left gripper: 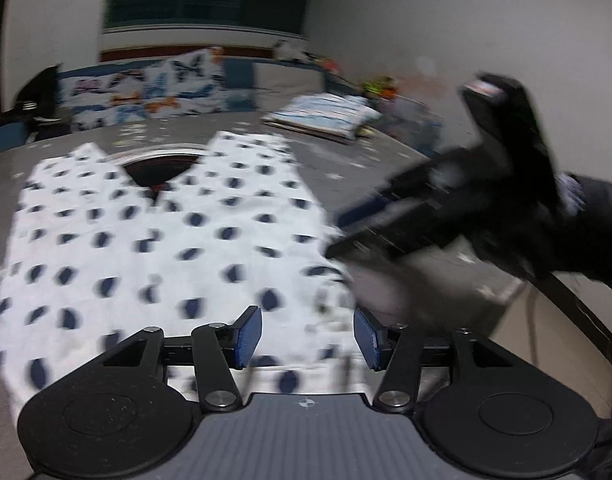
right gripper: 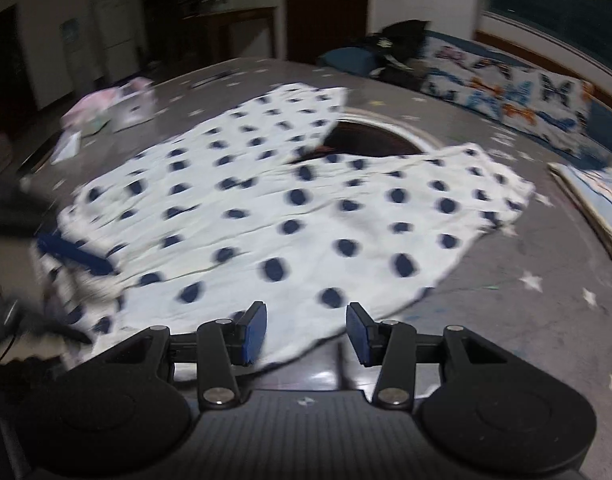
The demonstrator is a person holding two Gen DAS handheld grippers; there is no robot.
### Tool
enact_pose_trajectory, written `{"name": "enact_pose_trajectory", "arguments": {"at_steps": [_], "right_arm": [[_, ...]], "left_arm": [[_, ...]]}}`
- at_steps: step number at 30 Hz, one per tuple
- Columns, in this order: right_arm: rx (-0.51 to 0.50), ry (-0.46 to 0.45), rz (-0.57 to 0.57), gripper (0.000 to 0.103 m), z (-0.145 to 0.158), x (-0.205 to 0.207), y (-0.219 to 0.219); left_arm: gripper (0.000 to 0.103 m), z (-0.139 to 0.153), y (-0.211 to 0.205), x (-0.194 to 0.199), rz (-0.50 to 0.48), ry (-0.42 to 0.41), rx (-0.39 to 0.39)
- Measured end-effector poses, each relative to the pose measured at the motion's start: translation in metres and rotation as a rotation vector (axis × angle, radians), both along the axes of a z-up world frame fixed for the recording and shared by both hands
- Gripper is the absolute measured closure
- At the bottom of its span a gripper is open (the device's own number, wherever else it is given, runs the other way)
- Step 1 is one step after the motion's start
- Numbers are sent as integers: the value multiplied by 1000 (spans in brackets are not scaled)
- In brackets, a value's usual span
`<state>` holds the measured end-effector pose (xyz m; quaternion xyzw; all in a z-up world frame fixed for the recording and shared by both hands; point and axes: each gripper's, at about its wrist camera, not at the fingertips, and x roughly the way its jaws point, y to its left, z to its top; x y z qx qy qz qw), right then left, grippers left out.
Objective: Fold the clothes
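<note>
The white dotted garment (left gripper: 153, 240) lies spread flat on the grey star-patterned surface (right gripper: 526, 320), neckline away. Both grippers — left (left gripper: 308, 334), right (right gripper: 306, 334) — hover at its near hem, spread, empty; folding would need an edge pinched.

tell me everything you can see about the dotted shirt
The shirt is white, thin-looking fabric with dark blue dots and a dark-lined V neck opening. It lies spread nearly flat on the grey star-patterned surface, lightly wrinkled, its hem nearest the cameras. Both grippers, left and right, are open above the hem; motion blur hides whether either touches it.
</note>
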<state>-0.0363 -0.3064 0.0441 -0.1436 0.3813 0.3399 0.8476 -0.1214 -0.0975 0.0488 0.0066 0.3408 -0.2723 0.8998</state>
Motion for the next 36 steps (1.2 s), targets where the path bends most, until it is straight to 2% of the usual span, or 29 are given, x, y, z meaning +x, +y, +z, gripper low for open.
{"name": "enact_pose_trajectory", "arguments": {"at_steps": [8,14,17,20,23,27,32,36], "right_arm": [[32,23,-156,59,-6,43,-28],[69,30,-260,60,-9,81,-46],[95,31,-324,60,-12,109,-52],[109,26,-385,62,-16,142,-55],[123,21,-445,68,-19,174,-58],[143,17,-511,69,-25,216,-61],[152,30,-553,70,-37,250,-59],[150,28,-558,76,-44,264,-55]], "left_arm": [[51,-22,-33,7,-76,15,74],[79,-33,-33,15,-81,50,102],[89,-32,-27,20,-80,64,73],[91,-30,-23,21,-87,74,44],[91,-29,-21,22,-97,86,20],[91,-27,-18,25,-99,100,-9],[91,-26,-15,31,-99,121,-32],[91,-28,-15,33,-102,135,-42]]}}
